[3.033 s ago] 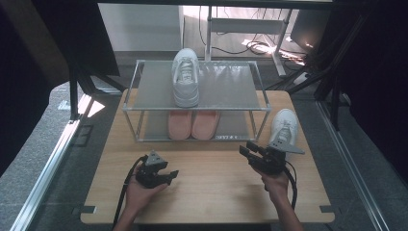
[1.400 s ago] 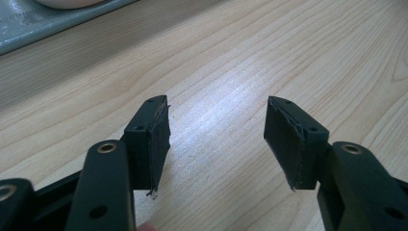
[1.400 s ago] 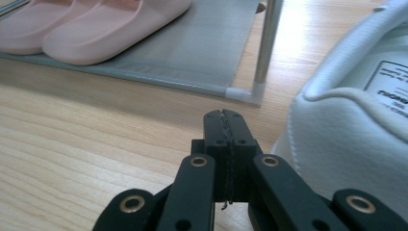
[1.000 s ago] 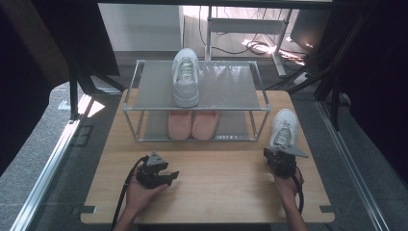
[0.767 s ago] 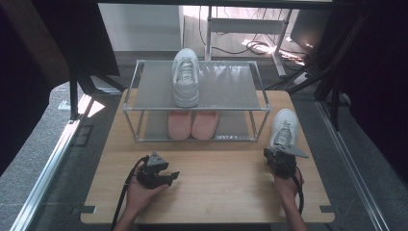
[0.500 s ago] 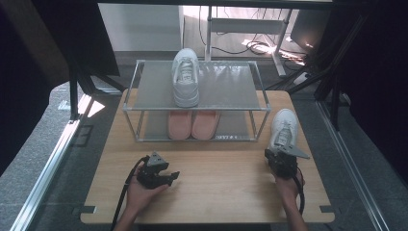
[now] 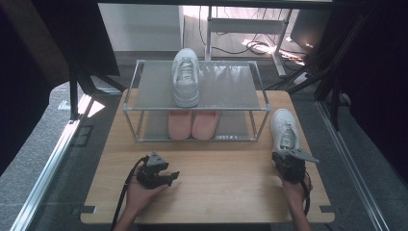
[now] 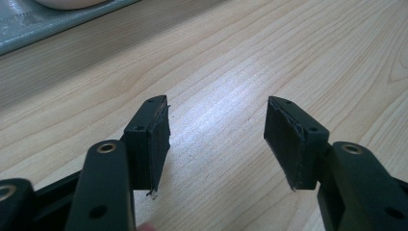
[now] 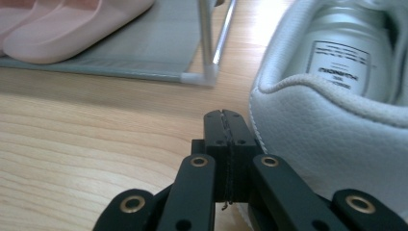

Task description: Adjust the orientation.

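One white sneaker (image 7: 185, 77) stands on the top shelf of a metal shoe rack (image 7: 144, 108). A second white sneaker (image 7: 285, 131) lies on the wooden table (image 7: 221, 192) to the right of the rack. My right gripper (image 7: 286, 157) sits just behind that sneaker's heel. In the right gripper view its jaws (image 9: 225, 124) are shut with nothing between them, and the sneaker's heel (image 9: 332, 144) is close on their right; I cannot tell if they touch. My left gripper (image 7: 169, 177) rests low over the table's front left, open (image 8: 216, 139) and empty.
A pair of pink slippers (image 7: 193, 124) lies on the rack's lower shelf (image 9: 159, 48), with a rack post (image 9: 208, 33) near the sneaker. A person's hands (image 7: 139, 197) come in from the front edge. Bare wood stretches between the two grippers.
Since three seconds ago my right gripper has shifted right and turned to sit behind the sneaker's heel. Over the last second neither gripper has visibly moved.
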`<state>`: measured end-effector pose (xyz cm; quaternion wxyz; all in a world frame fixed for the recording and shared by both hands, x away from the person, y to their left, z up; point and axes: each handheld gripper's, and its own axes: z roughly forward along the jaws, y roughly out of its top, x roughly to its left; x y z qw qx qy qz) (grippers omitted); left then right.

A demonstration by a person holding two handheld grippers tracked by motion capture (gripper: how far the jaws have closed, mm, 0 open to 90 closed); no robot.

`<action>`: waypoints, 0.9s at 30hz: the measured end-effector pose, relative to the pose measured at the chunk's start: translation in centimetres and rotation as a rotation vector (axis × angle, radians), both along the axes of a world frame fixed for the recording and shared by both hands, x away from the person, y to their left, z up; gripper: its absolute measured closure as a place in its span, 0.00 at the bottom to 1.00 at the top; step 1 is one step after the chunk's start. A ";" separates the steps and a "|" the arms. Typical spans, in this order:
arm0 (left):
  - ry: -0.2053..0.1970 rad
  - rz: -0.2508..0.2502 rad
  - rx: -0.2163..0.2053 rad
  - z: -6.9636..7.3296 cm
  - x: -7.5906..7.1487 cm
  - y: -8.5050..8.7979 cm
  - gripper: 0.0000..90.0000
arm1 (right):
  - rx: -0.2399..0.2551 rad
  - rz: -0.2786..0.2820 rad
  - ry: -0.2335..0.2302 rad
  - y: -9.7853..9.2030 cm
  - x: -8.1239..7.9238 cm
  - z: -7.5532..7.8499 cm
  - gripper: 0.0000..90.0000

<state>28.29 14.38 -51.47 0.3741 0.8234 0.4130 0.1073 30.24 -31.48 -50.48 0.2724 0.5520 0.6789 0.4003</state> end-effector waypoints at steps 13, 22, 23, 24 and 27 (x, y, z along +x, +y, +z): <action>-0.003 -0.006 0.004 0.0 0.0 -0.2 0.48 | 0.048 -0.066 -0.010 -3.9 -1.6 -0.1 1.00; -0.001 -0.002 0.002 -0.1 0.0 -0.2 0.48 | 0.076 -0.122 -0.022 -6.2 -1.9 -0.1 1.00; 0.000 -0.003 0.002 -0.1 0.0 -0.2 0.48 | 0.081 -0.129 -0.021 -6.4 -1.9 -0.1 1.00; 0.001 -0.003 0.006 -0.1 0.0 -0.2 0.48 | 0.084 -0.134 -0.021 -6.7 -1.9 -0.1 1.00; 0.004 -0.009 0.008 -0.2 0.0 -0.4 0.48 | 0.097 -0.150 -0.021 -7.3 -2.0 -0.1 1.00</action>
